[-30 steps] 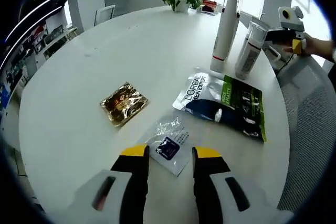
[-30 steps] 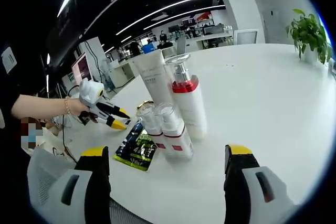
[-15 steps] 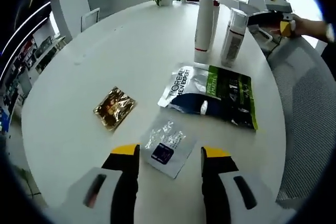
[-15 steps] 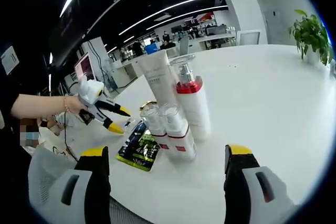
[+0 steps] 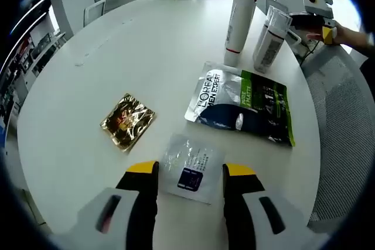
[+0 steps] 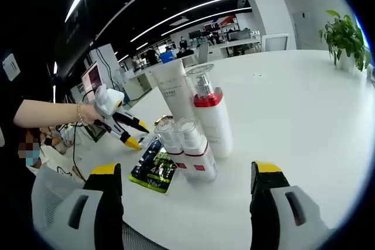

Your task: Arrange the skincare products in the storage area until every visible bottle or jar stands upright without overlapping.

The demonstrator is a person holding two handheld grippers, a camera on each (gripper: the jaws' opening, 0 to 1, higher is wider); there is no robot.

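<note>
We see the skincare products gathered near one edge of the round white table point(image 5: 146, 51). In the right gripper view a tall white tube point(image 6: 171, 88) stands cap-down at about twelve o'clock of the cluster, a pump bottle with a red collar point(image 6: 210, 116) stands upright just beside it, and two small clear-capped bottles point(image 6: 186, 147) stand side by side at six o'clock of those, touching each other. A dark green sachet point(image 6: 153, 170) lies flat at eight o'clock of the small bottles.

In the left gripper view the same sachet, printed L'Oreal Men Expert point(image 5: 243, 106), lies flat at the centre right, with the tube point(image 5: 241, 11) and a bottle point(image 5: 270, 38) standing at its twelve o'clock. A gold foil packet point(image 5: 128, 120) lies at nine o'clock of the sachet, well apart from it. A clear sample sachet point(image 5: 191, 167) lies flat between the tips of our left gripper point(image 5: 191, 174), whose jaws are spread and not touching it that we can tell.

Our right gripper point(image 6: 186, 174) is spread wide, holding nothing, with the small bottles just beyond it. A potted plant point(image 6: 345, 39) stands at the table's far side.
</note>
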